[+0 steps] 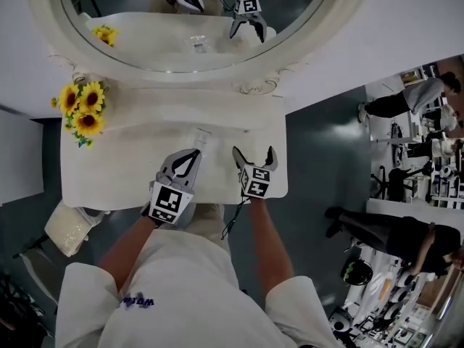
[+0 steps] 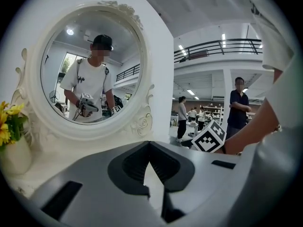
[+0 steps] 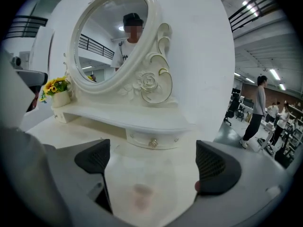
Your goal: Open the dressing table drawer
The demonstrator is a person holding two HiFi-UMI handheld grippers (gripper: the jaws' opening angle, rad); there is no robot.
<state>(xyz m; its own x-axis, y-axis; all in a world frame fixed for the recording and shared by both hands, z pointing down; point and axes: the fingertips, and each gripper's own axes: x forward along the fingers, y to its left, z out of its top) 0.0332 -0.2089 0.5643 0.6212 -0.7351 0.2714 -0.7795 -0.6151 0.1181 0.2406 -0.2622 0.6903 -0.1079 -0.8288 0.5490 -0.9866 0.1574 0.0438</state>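
Over the white table (image 1: pixel 109 172) before the mirror (image 1: pixel 145 6), my left gripper (image 1: pixel 194 154) has its jaws pressed together. My right gripper (image 1: pixel 253 154) has them spread, empty. Grey floor (image 1: pixel 319 151) lies right of the mirror. Left of it, a vase (image 3: pixel 60 99) holds sunflowers (image 1: pixel 83 107). Beneath it, the small drawer (image 3: pixel 142 138) sits closed.

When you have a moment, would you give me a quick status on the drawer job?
Left gripper shut, empty. Right gripper open, facing the knob, not touching it. Drawer shut. Nothing seen between jaws and knob.
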